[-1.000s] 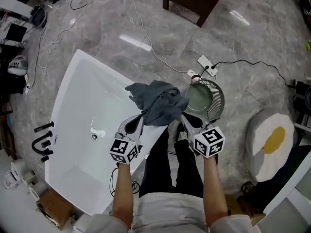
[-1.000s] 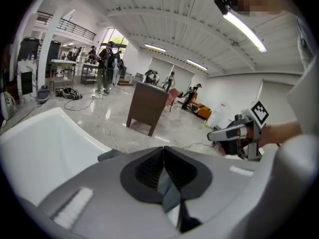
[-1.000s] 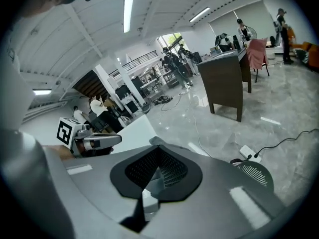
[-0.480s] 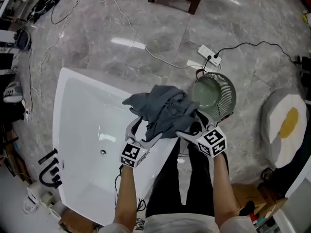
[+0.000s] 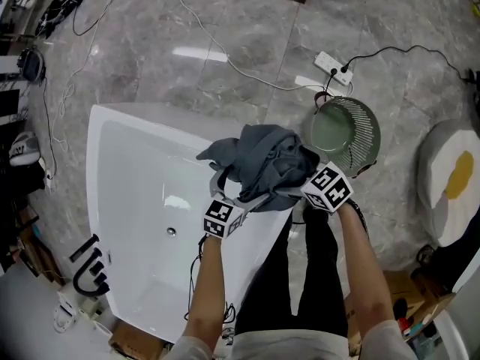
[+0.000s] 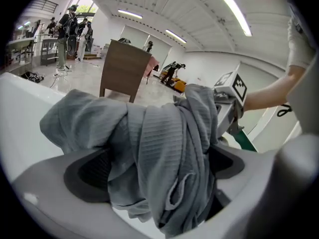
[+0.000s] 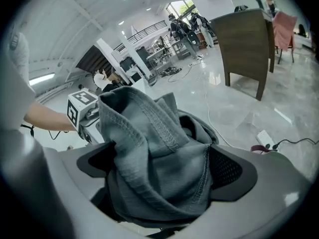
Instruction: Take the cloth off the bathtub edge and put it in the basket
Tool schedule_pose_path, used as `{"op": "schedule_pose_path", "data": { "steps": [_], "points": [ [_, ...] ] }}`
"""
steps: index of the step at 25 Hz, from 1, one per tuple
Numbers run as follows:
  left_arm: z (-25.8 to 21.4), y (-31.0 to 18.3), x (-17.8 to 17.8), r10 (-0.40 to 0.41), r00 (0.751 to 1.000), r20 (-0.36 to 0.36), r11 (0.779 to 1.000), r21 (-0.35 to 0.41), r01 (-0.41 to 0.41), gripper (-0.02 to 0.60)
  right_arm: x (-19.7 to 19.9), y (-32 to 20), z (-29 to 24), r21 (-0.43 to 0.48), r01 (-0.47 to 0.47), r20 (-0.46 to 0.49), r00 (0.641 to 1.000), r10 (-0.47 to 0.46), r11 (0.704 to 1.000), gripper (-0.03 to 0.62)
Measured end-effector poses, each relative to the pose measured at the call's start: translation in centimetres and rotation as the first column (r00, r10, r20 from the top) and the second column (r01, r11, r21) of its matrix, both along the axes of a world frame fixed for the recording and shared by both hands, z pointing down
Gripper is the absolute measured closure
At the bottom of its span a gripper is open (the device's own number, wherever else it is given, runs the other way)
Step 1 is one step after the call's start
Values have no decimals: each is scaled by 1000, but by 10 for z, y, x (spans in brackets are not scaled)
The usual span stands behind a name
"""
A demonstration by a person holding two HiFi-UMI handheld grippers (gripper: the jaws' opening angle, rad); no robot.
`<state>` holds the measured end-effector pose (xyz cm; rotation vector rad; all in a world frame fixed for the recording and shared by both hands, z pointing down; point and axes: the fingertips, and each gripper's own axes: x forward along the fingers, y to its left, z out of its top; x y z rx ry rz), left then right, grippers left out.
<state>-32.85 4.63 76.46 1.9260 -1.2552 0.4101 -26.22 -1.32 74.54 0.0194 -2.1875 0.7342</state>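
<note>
The grey cloth (image 5: pixel 266 160) is bunched in the air above the bathtub's (image 5: pixel 142 201) near edge, left of the round green basket (image 5: pixel 367 137) on the floor. My left gripper (image 5: pixel 238 190) is under its left side and my right gripper (image 5: pixel 296 182) under its right side. The jaws of both are opening and stand wide. In the left gripper view the cloth (image 6: pixel 159 148) hangs loosely between the jaws of the left gripper (image 6: pixel 157 168), with the right gripper's cube (image 6: pixel 232 91) behind. In the right gripper view the cloth (image 7: pixel 159 158) lies heaped between the spread pads of the right gripper (image 7: pixel 164 171).
A white power strip (image 5: pixel 334 64) with cables lies on the marble floor beyond the basket. A black tap fitting (image 5: pixel 88 265) sits at the tub's left corner. A white and yellow cushion (image 5: pixel 454 193) lies at the right. The person's legs stand beside the tub.
Both grippers' jaws have spread from closed to wide. The two grippers have come closer together, with the cloth still bunched across them.
</note>
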Motion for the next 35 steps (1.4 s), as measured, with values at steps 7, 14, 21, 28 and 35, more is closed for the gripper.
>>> {"op": "schedule_pose_path", "data": {
  "steps": [7, 14, 21, 28, 35],
  "points": [
    [7, -1, 11, -18, 1000, -9, 1000, -3, 18, -51, -13, 3, 13, -45, -3, 54, 999, 6, 999, 26],
    [-1, 4, 30, -2, 998, -64, 1000, -3, 2, 103, -12, 15, 2, -39, -5, 101, 995, 9, 999, 181],
    [-20, 5, 41, -30, 998, -53, 1000, 5, 30, 296, -10, 13, -18, 89, -55, 120, 992, 44, 995, 278],
    [-46, -9, 55, -53, 998, 39, 999, 2, 53, 354, 11, 7, -40, 25, -205, 216, 957, 195, 978, 391],
    [-64, -18, 76, 32, 994, 108, 999, -6, -32, 364, 36, 2, -56, -44, -306, 264, 915, 306, 951, 407]
  ]
}}
